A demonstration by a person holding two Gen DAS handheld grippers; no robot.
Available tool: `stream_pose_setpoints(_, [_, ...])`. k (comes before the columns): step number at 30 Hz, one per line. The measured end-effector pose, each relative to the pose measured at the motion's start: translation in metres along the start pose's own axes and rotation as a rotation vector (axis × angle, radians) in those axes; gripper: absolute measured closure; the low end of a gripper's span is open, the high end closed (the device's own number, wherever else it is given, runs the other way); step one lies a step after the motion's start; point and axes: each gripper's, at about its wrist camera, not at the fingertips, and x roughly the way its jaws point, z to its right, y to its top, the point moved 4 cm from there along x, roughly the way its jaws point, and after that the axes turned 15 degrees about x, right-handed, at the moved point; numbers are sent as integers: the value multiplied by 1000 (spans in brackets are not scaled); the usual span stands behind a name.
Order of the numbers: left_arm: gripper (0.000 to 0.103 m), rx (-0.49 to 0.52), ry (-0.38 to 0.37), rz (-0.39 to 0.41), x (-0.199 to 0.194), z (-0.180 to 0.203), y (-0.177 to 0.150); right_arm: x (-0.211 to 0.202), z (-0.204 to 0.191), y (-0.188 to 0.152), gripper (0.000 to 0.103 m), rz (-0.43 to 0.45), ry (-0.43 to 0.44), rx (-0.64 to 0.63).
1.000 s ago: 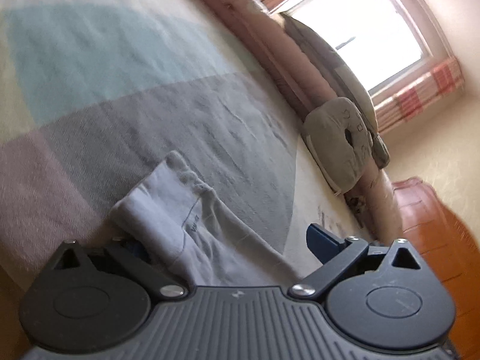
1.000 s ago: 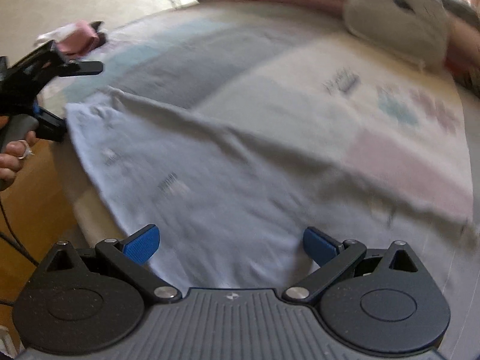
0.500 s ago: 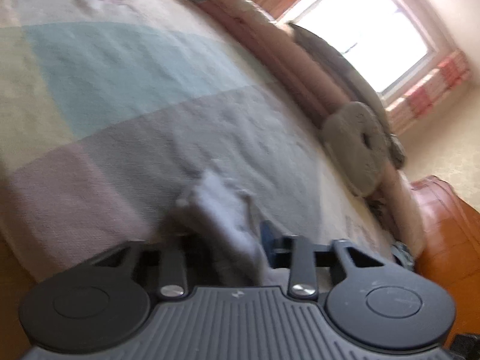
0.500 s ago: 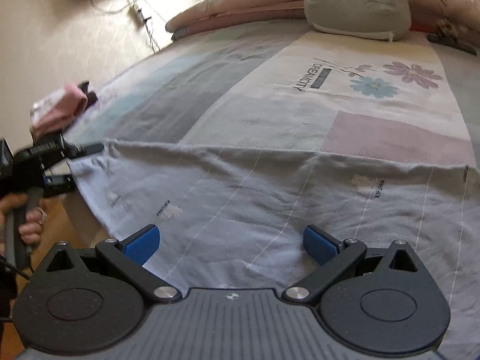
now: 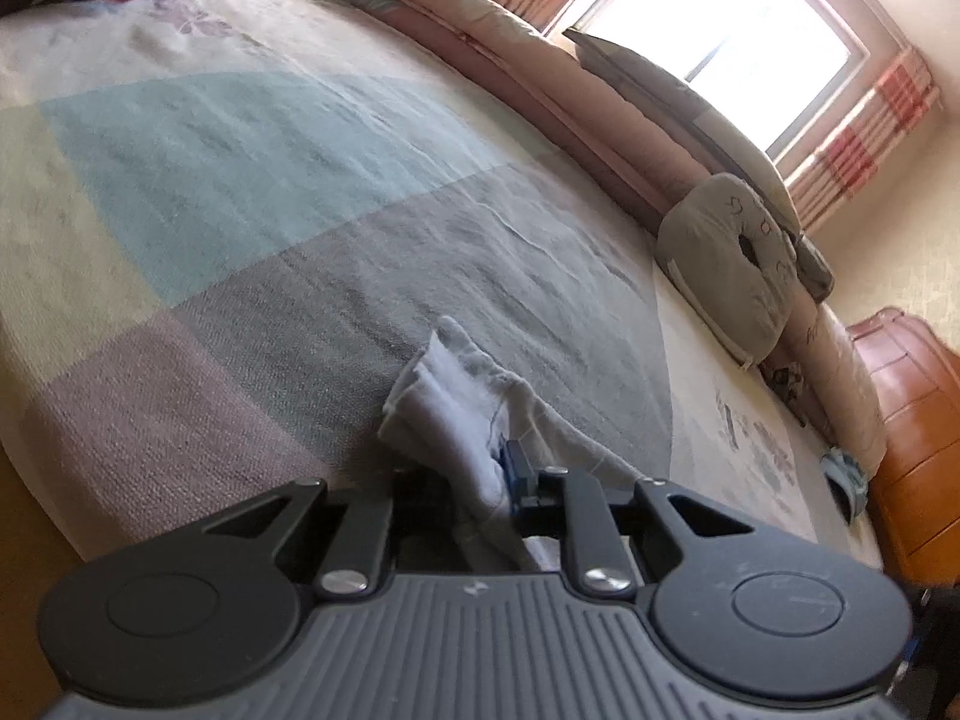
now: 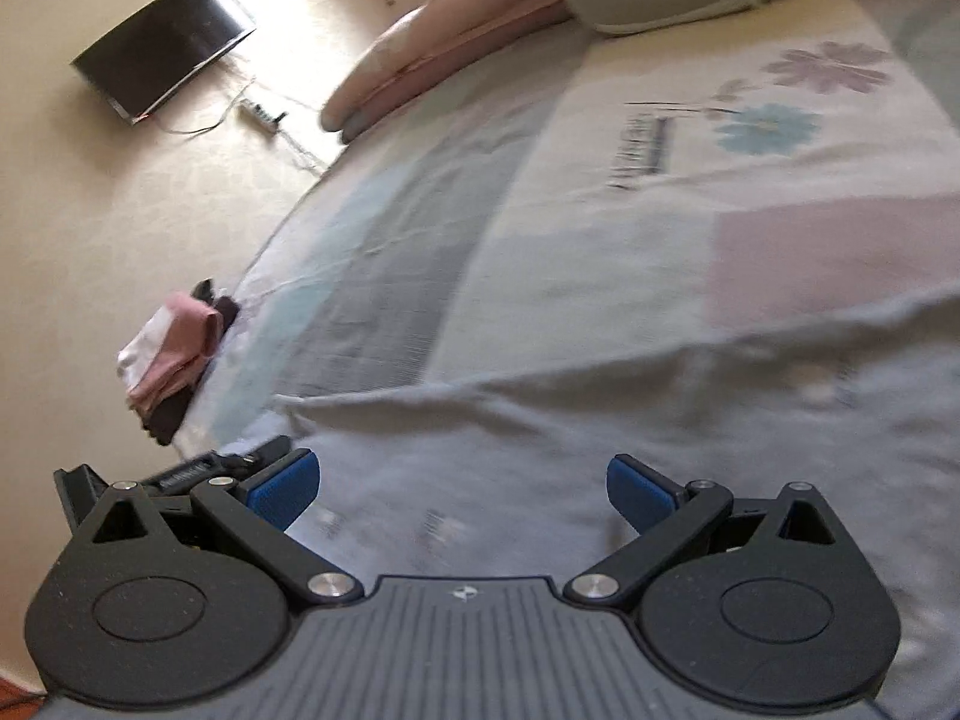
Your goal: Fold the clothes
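Closed since a sec ago, left claw clamps soft, light garment corner; right claw apart, hovering w/ nothing gripped.

The right gripper hovers with its blue pads wide apart over a pale grey-blue garment spread across the patchwork bedspread. Left of the garment, a stack of folded pink and dark clothes sits at the bedspread's edge. Part of the left gripper shows at the garment's left corner.
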Motion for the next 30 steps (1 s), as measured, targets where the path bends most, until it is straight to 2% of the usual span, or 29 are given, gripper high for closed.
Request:
stream_pose_setpoints(5, [85,15,-7,2,-2,-1,-2,43,-42,-1,0,-119,78,-35])
stream_pose_setpoints(9, [84,8,-16,4,-2,-2,-2,72,-60,3,0,-173,111,-13])
stream_pose_setpoints(15, [84,-5,-32,13,-1,-5,-3,104,-54,18,0,-184,67,55])
stream_pose_setpoints(21, [84,10,-32,4,0,-4,-2,101,-58,21,0,-138,71,62])
stream_pose_setpoints(25, [84,10,-36,8,1,-4,-2,90,-68,2,0,-191,106,60])
stream_pose_setpoints(30, [84,11,-34,10,1,-4,-2,87,-68,-24,0,-236,88,88])
